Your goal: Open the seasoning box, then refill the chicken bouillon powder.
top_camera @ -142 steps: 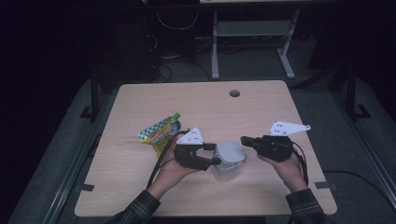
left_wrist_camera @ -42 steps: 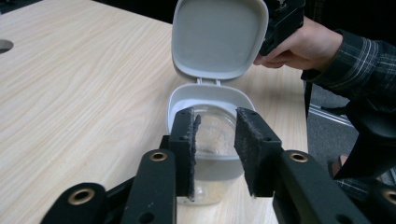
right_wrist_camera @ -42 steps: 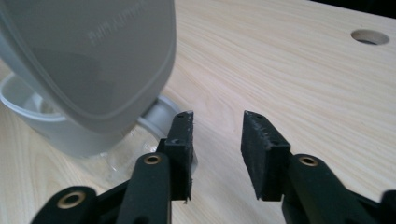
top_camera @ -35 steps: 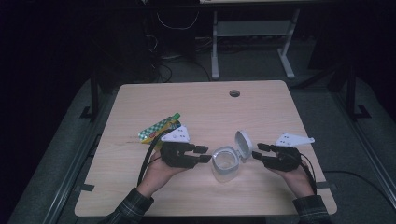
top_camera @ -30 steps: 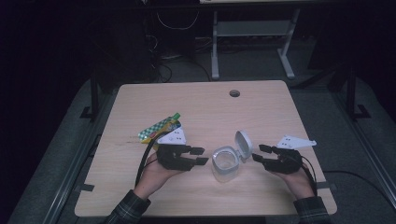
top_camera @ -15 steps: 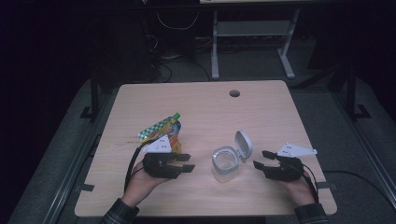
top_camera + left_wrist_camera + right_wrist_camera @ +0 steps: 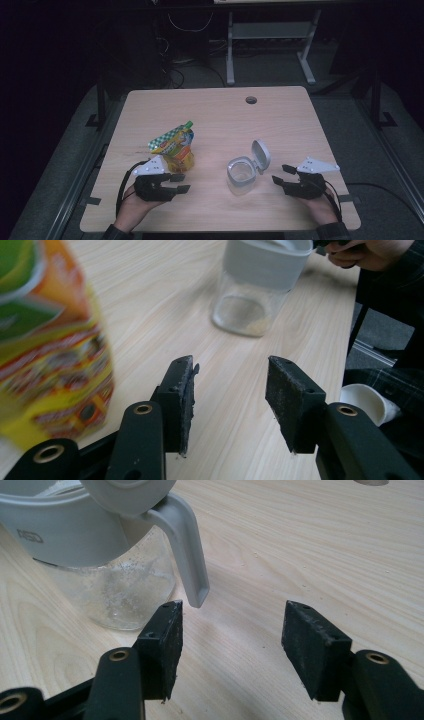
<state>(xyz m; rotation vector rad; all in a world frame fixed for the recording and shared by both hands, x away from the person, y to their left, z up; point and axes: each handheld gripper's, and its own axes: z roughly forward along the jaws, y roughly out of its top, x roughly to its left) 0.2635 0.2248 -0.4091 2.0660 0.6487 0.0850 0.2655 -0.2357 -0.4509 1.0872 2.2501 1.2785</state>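
Note:
A clear glass jar [image 7: 241, 174] with a grey collar stands on the table, its hinged lid [image 7: 260, 155] flipped up and open. The jar [image 7: 95, 565] is close in the right gripper view, its grey latch [image 7: 182, 555] hanging down. A green, orange and yellow snack pouch [image 7: 176, 146] stands to the jar's left. My left gripper [image 7: 181, 183] is open just in front of the pouch, holding nothing. In the left gripper view the pouch [image 7: 47, 335] is at the left and the jar [image 7: 257, 287] is farther off. My right gripper [image 7: 281, 173] is open, a little to the right of the jar.
The wooden table [image 7: 220, 120] has a round cable hole [image 7: 251, 100] near its far edge. A metal stand [image 7: 270, 40] is on the dark floor behind the table. A white cup [image 7: 367, 402] sits below the table edge in the left gripper view.
Both grippers have drawn back from the jar, the left toward the pouch and the right outward. The jar lid, closed 4.7 s ago, now stands open.

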